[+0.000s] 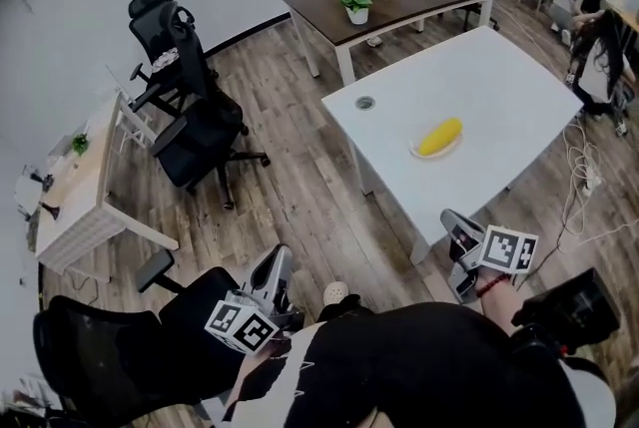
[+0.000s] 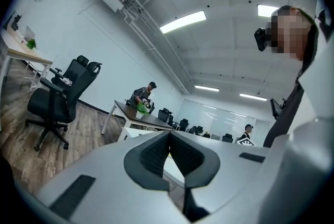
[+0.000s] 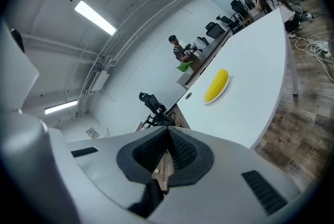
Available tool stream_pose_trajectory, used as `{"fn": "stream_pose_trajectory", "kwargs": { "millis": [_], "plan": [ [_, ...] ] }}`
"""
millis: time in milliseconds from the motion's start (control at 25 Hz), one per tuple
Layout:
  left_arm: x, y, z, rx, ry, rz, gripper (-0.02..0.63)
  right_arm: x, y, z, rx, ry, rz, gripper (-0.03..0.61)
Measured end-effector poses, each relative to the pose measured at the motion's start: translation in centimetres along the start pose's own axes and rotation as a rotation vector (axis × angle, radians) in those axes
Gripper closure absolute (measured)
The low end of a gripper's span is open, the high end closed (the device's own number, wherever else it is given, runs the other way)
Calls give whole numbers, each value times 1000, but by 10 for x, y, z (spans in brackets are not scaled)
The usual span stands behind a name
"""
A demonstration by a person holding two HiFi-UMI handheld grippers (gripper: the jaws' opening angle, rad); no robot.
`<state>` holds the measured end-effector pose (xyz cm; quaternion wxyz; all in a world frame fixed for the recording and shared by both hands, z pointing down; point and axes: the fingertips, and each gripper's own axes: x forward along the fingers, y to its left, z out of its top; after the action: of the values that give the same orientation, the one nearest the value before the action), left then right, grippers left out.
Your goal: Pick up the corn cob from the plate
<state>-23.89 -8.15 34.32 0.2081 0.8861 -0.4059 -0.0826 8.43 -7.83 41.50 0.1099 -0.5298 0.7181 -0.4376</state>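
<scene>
Nothing of the pick is done yet, as I judge it. The corn cob lies on its plate near the middle of the white worktop, untouched. Both claws are held low by the person's body, well apart from it.

The left claw is closed, its ribbed black pads meeting at the tips with nothing between them. The right claw is likewise closed and empty, and looks across the worktop toward the cob. The whole approach is left: opening a claw, closing it on the cob and lifting.

The cob is bright yellow, long and rounded, tapering at one end; its kernels are too small to make out. The plate is shallow, pale and round, barely wider than the cob is long. The worktop is smooth, matt white with a round cable grommet, over a wood-plank floor.
</scene>
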Motion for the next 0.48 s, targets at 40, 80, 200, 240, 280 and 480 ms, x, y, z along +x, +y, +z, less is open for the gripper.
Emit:
{"fn": "stream_pose_trajectory", "kwargs": {
  "millis": [40, 80, 200, 240, 280, 480],
  "plan": [
    [11, 5, 1, 3, 8, -17, 600, 2, -2, 3, 2, -16, -10, 563],
    [23, 10, 2, 1, 17, -34, 600, 4, -4, 7, 5, -32, -21, 563],
    [58, 18, 12, -11, 35, -102, 600, 6, -5, 14, 32, -75, -50, 563],
    [68, 20, 17, -13, 36, -130, 600, 7, -4, 14, 49, -88, -55, 563],
    [77, 23, 21, -16, 38, -158, 600, 9, -4, 14, 65, -103, -61, 563],
    [123, 35, 33, -22, 83, -281, 600, 24, -6, 31, 94, -184, -119, 563]
  ]
}}
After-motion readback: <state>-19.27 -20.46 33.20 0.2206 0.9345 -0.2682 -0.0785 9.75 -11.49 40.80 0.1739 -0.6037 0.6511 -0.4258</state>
